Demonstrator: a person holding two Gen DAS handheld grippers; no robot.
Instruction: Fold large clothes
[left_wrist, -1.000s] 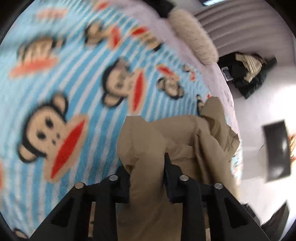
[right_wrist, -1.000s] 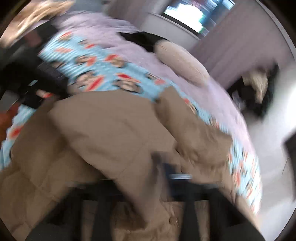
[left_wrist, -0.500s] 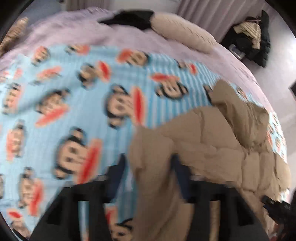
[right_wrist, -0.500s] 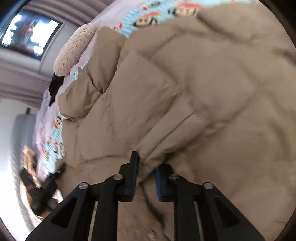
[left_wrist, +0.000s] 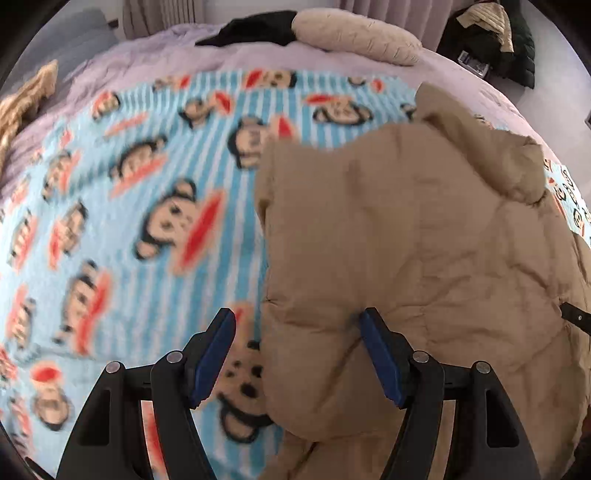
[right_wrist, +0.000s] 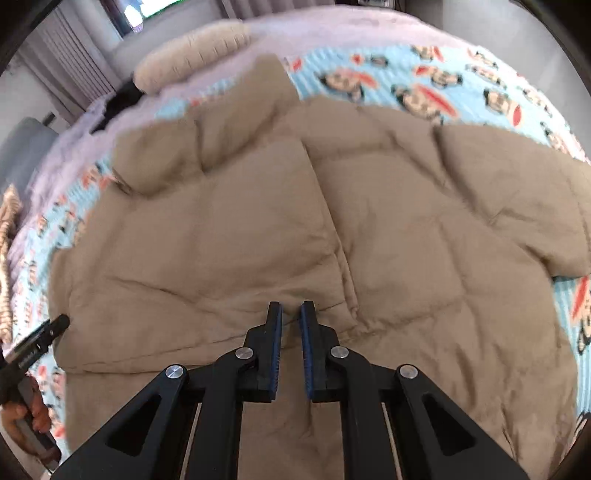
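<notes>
Left wrist: left gripper jaws spread over jacket | right gripper jaws nearly together, empty | no legible writing

bare blanket left: passable | jacket bulk right | pillow far edge

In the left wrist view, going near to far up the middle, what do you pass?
Left gripper → tan puffer jacket → monkey-print blanket → lilac bedspread → cream pillow.
</notes>
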